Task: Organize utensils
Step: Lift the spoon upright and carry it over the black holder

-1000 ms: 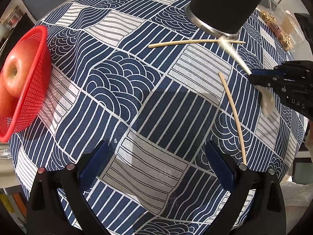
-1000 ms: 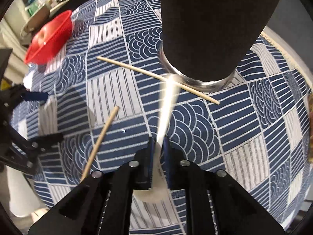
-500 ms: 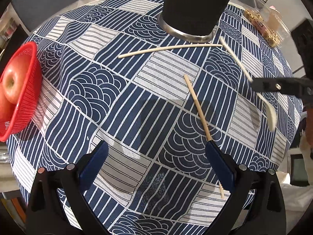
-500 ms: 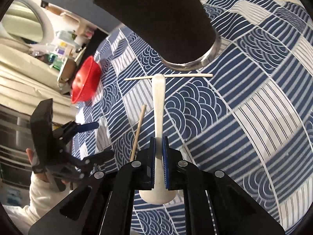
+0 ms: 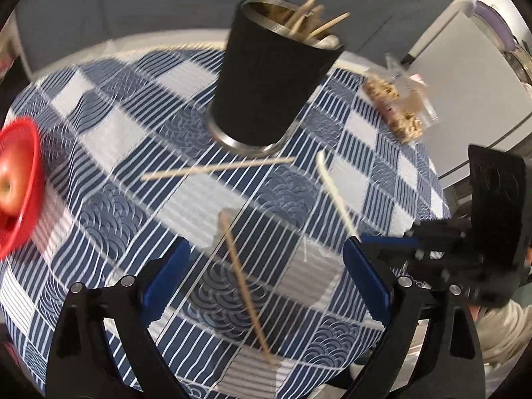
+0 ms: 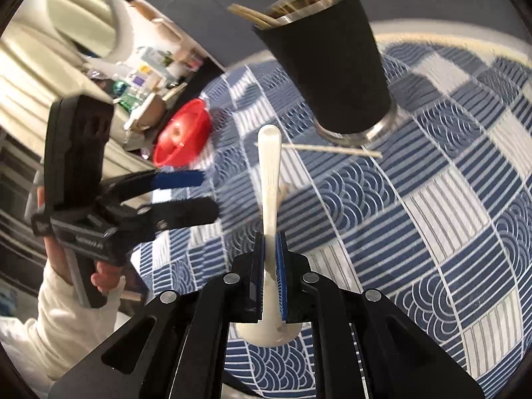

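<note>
Right gripper (image 6: 270,256) pinching white spoon (image 6: 270,179), held above patterned tablecloth (image 6: 449,216) before black utensil cup (image 6: 332,76). Left gripper (image 5: 266,272) closing, empty, over a loose chopstick (image 5: 246,289).

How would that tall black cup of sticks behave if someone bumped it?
The black cup looks tall and narrower at its base, so it could tip. Sticks leaning out over its rim probably add top weight. The patterned cloth beneath might grip rather than let it slide.
</note>
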`<state>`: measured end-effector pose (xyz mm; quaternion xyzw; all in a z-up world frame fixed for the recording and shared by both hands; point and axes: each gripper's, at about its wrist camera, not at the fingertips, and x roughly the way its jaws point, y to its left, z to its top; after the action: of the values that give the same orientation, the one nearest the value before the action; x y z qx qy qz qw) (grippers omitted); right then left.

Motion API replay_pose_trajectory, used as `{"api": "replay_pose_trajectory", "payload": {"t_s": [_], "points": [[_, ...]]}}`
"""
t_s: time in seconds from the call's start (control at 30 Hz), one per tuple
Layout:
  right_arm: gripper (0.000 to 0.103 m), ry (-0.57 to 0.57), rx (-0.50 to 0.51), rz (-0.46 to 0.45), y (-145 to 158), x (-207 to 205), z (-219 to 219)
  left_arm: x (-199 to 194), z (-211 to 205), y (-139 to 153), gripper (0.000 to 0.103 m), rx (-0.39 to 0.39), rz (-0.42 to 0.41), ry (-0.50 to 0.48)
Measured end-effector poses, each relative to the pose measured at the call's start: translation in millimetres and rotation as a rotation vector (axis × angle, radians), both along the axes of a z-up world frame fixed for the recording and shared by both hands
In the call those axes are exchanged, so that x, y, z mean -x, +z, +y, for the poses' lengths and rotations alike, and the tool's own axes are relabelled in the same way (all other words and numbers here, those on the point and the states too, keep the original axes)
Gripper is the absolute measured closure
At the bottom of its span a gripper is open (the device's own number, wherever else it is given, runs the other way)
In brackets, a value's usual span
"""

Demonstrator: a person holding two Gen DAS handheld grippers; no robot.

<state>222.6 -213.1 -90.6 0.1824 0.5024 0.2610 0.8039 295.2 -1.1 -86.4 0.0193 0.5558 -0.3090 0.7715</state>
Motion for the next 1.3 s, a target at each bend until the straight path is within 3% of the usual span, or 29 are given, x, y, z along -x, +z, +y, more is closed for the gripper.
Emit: {"api": "replay_pose_trajectory", "payload": {"t_s": [0.23,0.3,0.4,0.47,0.5,0.7,1.03,1.3], "points": [[0.096,0.01,0.046,-0.128,35,13,-3,-4,-38,38,0.023,0.013,-0.056,-0.07],[0.096,0.008,0.036,-0.151,41,16,-7,-4,-45,44,0.03,0.019,-0.057,-0.087],[0.096,0.016,0.061,-0.196,49,19,-9,-6,-60,50,0.055,0.027,-0.039,-0.115],[0.096,0.014,0.088,-0.219,53,19,-10,-2,-69,56,0.076,0.025,-0.072,-0.132],[0.096,0.015,0.09,-0.226,55,17,-12,0,-72,59,0.08,0.028,-0.087,-0.14],[0.096,0.036,0.126,-0.296,72,8,-14,-8,-73,83,0.088,0.079,-0.079,-0.106],[0.096,0.056,0.174,-0.442,118,-48,-17,-60,-77,141,0.088,0.065,-0.193,-0.101],[0.096,0.075,0.211,-0.51,124,-104,-10,-114,-76,151,0.088,0.043,-0.214,-0.086]]}}
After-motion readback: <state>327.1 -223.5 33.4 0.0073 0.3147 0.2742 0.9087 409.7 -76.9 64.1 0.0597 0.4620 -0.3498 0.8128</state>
